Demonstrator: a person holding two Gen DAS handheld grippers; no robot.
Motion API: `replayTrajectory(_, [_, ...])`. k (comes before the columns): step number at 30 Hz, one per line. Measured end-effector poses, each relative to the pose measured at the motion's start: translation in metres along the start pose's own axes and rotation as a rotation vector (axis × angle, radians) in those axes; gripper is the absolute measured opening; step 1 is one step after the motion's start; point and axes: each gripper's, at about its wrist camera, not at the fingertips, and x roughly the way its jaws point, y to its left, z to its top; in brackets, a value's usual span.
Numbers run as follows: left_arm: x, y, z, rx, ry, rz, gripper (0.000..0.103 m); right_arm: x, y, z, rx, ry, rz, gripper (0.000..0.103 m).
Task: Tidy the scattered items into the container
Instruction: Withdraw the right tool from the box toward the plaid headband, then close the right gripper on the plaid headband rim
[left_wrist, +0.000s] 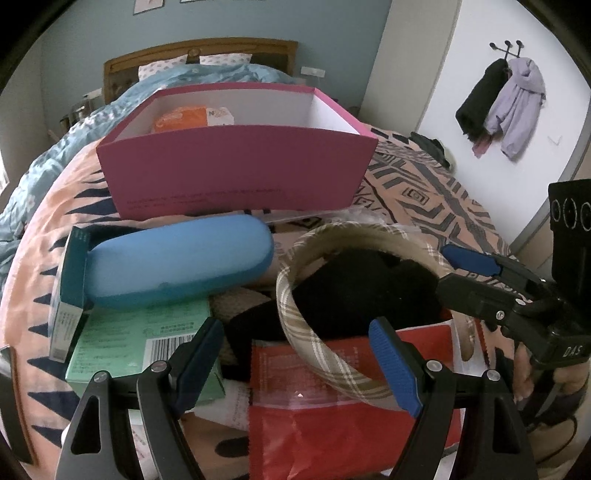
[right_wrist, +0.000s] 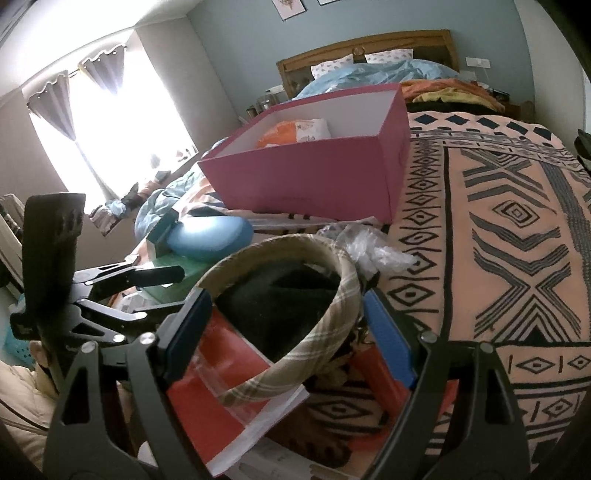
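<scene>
- Left wrist view: left gripper (left_wrist: 299, 363) hangs over the pile with jaws spread wide, pads pressing nothing. Between them lie the black cloth (left_wrist: 354, 291), the near arc of the plaid headband (left_wrist: 317, 332) and the red packet (left_wrist: 351, 398).
- Risk: a closure here could catch headband and cloth together, or pinch only the slick packet film, which would likely slide out.
- Blue glasses case (left_wrist: 177, 262) leans on a teal box (left_wrist: 70, 273) and a green box (left_wrist: 147, 339). Any drag through the pile could tip that stack off the bed edge.
- Pink box (left_wrist: 236, 170), the container, sits just behind the pile on the patterned bedspread (left_wrist: 424, 184); an orange pack (left_wrist: 181, 118) is already inside. Its near wall stands tall; a low carry could knock it or push the light box away.
- Right gripper (left_wrist: 454, 273) enters from the right, also released, close over the same headband. Both claws working one item could collide.
- Right wrist view: right gripper (right_wrist: 284, 332) is open, and the headband (right_wrist: 291, 354) arcs between its fingers without contact that can be confirmed.
- Headband is springy and curved; a grip on one arm may let it twist or flick free.
- Crumpled clear plastic (right_wrist: 373, 247) lies just beside the headband and could snag and come along.
- Soft bedding gives under pressure, so a downward press may sink items instead of seating the pads.
</scene>
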Motion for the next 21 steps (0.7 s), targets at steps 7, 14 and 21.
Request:
replayTrajectory(7, [-0.002, 0.01, 0.004, -0.021, -0.014, 0.015, 0.083, 0.0, -0.005, -0.002, 0.018, 0.006, -0.007, 0.085])
replayTrajectory(14, [0.003, 0.011, 0.005, -0.031, 0.007, -0.006, 0.083, 0.003, -0.01, -0.005, 0.04, 0.02, -0.008, 0.085])
replayTrajectory(21, [0.007, -0.002, 0.007, 0.017, 0.02, -0.011, 0.083, 0.008, -0.012, -0.006, 0.057, 0.036, -0.006, 0.085])
